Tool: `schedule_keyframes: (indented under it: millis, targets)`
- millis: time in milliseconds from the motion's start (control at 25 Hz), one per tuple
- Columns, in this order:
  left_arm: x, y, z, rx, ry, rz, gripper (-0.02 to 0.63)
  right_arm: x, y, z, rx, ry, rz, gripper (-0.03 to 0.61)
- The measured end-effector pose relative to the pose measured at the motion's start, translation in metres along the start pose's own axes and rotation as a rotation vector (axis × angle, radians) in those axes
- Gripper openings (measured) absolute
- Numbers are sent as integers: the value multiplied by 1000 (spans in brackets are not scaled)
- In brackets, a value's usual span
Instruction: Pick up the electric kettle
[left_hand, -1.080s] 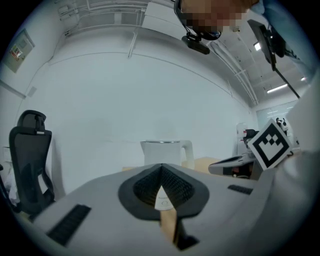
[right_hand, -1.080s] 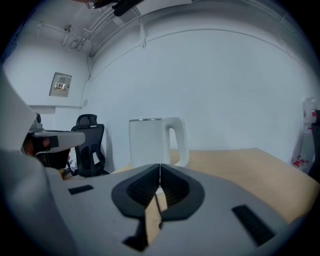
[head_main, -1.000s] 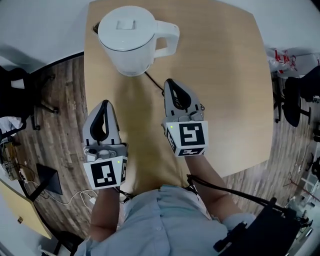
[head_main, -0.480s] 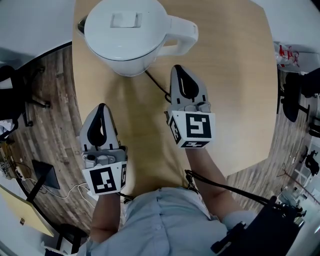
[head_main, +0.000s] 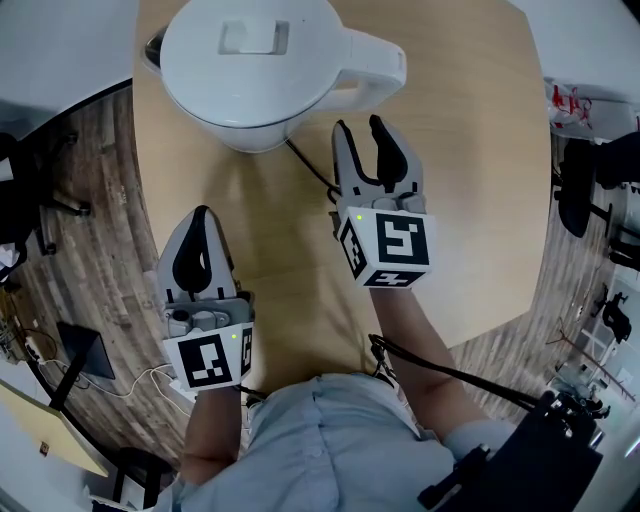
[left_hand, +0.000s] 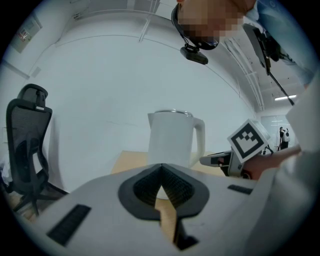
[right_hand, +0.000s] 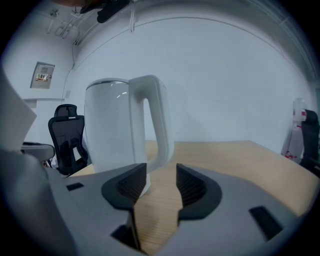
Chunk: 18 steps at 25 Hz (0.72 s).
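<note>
Tabletop (head_main: 480, 200) holds electric kettle (head_main: 245, 70) just beyond right gripper (head_main: 360, 128), empty jaws just opened.

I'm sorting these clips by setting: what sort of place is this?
Probably an office or lab room: a black mesh office chair, a light wooden table with a white electric kettle on it, and wood-plank flooring.

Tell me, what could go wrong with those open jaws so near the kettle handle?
The right gripper has just been opening its jaws, with nothing between them yet; short of the handle, they could close on air or bump it. The cord runs from under the kettle beneath that gripper and might snag. The kettle stands near the table edge, so a shove could push it off.
</note>
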<state>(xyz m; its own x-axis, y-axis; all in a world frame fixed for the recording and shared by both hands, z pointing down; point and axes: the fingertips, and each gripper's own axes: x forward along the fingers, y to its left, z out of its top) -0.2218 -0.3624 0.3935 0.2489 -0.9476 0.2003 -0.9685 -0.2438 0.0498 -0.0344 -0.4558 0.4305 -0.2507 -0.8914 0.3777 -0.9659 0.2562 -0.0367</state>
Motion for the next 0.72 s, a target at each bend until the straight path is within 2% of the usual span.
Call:
schedule_keyframes:
  millis: [160,720]
  targets:
    - [-1,3,-2,-9,0,4,0,7,-4,14,-15,-22,-29,227]
    - [0,16,-13,-45,19,51,0,47,-32,62,-36,-110,-120,229]
